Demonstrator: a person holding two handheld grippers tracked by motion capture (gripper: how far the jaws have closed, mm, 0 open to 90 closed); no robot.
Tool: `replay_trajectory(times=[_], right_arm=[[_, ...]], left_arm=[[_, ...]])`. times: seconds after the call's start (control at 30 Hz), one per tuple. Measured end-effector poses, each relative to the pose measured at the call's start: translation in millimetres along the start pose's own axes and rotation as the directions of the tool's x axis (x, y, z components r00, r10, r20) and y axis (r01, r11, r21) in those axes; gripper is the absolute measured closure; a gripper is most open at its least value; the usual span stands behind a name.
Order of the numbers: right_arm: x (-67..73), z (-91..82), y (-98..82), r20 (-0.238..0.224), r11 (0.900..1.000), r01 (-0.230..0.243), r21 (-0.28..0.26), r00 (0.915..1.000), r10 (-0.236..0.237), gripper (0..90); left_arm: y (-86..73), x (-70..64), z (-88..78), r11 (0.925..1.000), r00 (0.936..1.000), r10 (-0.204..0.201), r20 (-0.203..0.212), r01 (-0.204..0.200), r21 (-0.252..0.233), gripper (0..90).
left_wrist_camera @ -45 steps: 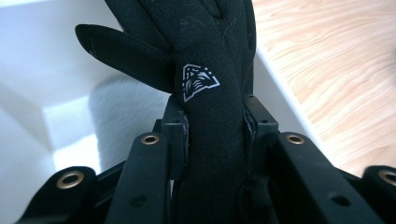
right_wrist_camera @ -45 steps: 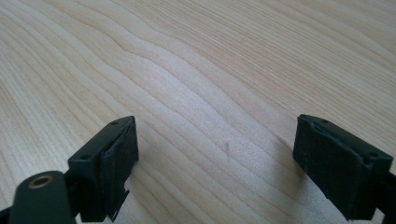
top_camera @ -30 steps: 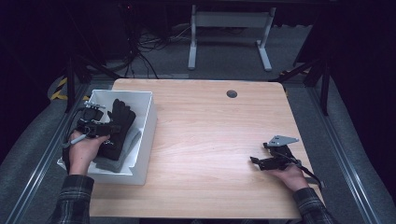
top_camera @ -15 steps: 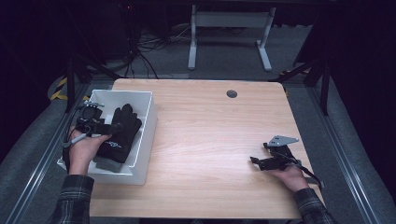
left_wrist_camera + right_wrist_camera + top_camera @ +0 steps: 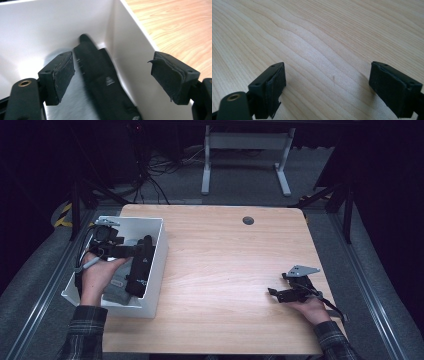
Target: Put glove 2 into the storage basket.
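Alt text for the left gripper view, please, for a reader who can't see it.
The left gripper has just opened, its two black padded jaws standing wide apart over a black glove that lies free inside a white bin. The glove leans along the bin's right wall, with the wooden table beyond.

Table brightly lit, surroundings dark; left gripper view motion-blurred.

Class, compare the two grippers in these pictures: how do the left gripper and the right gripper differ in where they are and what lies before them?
The left gripper is over the white bin, while the right gripper rests low on the wooden table.
A black glove lies beyond the left gripper's jaws, leaning on the bin wall; the right gripper faces bare wood.
The left gripper's jaws have just been opening, off the glove.
Both are open, holding nothing.
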State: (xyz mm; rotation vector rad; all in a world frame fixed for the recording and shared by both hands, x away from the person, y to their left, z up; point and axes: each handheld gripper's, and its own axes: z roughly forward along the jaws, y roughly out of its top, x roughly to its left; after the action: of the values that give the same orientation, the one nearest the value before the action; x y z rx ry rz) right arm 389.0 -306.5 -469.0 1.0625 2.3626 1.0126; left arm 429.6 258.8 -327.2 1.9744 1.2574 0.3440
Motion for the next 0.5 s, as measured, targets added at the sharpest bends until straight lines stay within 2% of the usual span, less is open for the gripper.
replay_trajectory(times=[0.1, 0.27, 0.5], right_arm=[[-0.1, 0.2, 0.2, 0.002, 1.0, 0.001, 0.001, 1.0, -0.001, 14.3], [-0.1, 0.4, 0.4, 0.002, 1.0, -0.001, 0.001, 1.0, 0.001, 14.2], [-0.1, 0.5, 0.4, 0.001, 1.0, -0.002, 0.001, 1.0, 0.002, 14.1]], left_arm=[[1.6, -8.8, 1.6, 0.9999, 0.9995, 0.009, 0.03, -0.009, -0.01, 19.0], [5.0, -24.0, 4.8, 0.999, 0.9977, 0.037, 0.056, -0.035, -0.026, 18.7], [11.4, -51.2, 16.0, 0.9968, 0.9909, 0.078, 0.11, -0.076, -0.026, 18.3]])
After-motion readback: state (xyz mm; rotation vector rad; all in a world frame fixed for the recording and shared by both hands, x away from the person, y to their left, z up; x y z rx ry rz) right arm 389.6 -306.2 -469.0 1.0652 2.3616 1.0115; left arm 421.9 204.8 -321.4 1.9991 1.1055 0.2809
